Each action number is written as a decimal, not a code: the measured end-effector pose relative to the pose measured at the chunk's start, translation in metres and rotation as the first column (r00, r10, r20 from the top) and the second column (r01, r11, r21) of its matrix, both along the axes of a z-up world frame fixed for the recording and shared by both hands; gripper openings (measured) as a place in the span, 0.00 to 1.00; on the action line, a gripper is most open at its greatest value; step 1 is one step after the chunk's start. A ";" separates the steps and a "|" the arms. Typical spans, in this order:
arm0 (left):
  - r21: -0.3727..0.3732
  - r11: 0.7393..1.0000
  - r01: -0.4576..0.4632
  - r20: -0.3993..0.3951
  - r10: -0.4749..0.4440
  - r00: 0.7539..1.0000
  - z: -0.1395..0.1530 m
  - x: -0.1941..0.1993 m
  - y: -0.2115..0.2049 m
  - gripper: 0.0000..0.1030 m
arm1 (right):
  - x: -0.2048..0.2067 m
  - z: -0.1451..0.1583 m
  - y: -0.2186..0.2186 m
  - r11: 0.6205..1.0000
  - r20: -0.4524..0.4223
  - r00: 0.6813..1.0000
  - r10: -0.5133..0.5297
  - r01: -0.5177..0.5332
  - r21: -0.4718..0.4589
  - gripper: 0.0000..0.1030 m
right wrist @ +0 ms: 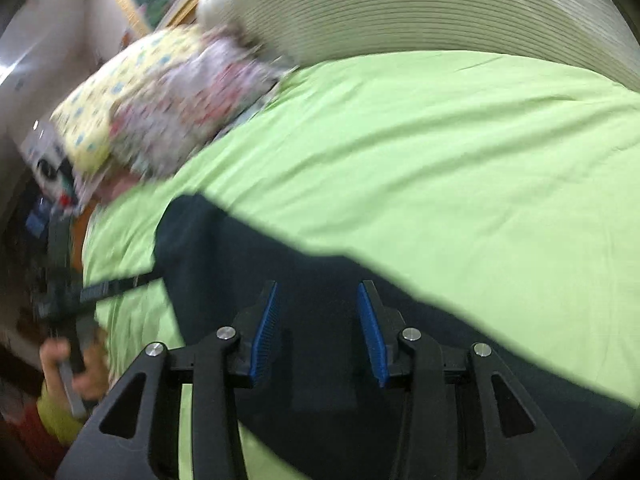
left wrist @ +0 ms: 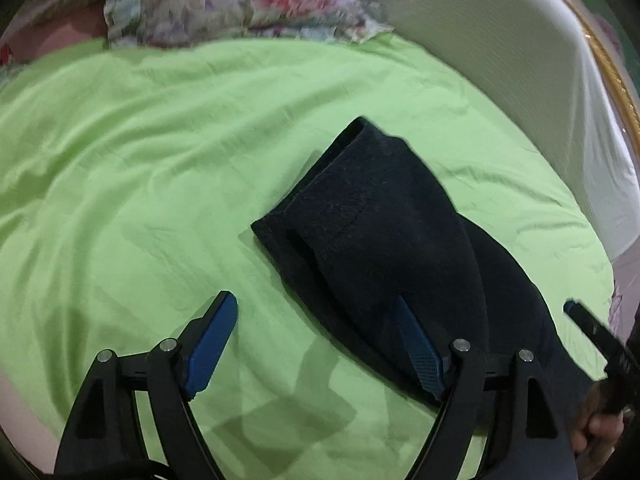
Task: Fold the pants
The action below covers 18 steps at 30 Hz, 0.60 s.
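Note:
The dark navy pants [left wrist: 380, 220] lie folded over on the light green bedsheet [left wrist: 140, 160], one hem end pointing toward the headboard. My left gripper [left wrist: 314, 304] hovers open and wide just above the sheet. Its left pad is over bare sheet and its right pad is over the pants' near edge, with no cloth pinched. In the right wrist view the pants [right wrist: 240, 248] run as a dark band across the sheet [right wrist: 440, 160]. My right gripper [right wrist: 318, 286] stands open above them, pads apart and not pressing on the fabric. The left gripper [right wrist: 100, 288] shows at the left edge there.
Floral pillows [left wrist: 240, 0] lie at the far side of the bed, also seen as pillows [right wrist: 160, 100]. A white padded headboard [left wrist: 500, 60] curves along the right. A person's hand [right wrist: 68, 360] grips a handle at lower left. Cluttered items stand beyond the bed's left edge.

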<state>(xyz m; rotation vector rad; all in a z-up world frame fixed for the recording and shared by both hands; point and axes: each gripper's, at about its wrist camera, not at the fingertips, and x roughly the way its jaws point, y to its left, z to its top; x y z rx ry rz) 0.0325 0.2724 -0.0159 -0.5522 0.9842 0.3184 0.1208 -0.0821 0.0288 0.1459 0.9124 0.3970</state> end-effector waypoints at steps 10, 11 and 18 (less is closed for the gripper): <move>-0.053 0.998 -0.045 0.001 0.045 0.999 -0.015 0.022 0.011 0.79 | 0.057 -0.055 0.028 0.982 -0.196 0.967 0.162 -0.176 -0.061 0.41; -0.040 0.999 -0.037 0.010 0.038 0.999 -0.015 0.025 0.009 0.79 | 0.055 -0.058 0.032 0.978 -0.197 0.964 0.179 -0.196 -0.067 0.41; 0.011 1.000 -0.015 0.033 0.015 0.999 -0.015 0.041 0.000 0.41 | 0.039 -0.057 0.050 0.936 -0.183 0.936 0.301 -0.327 -0.134 0.24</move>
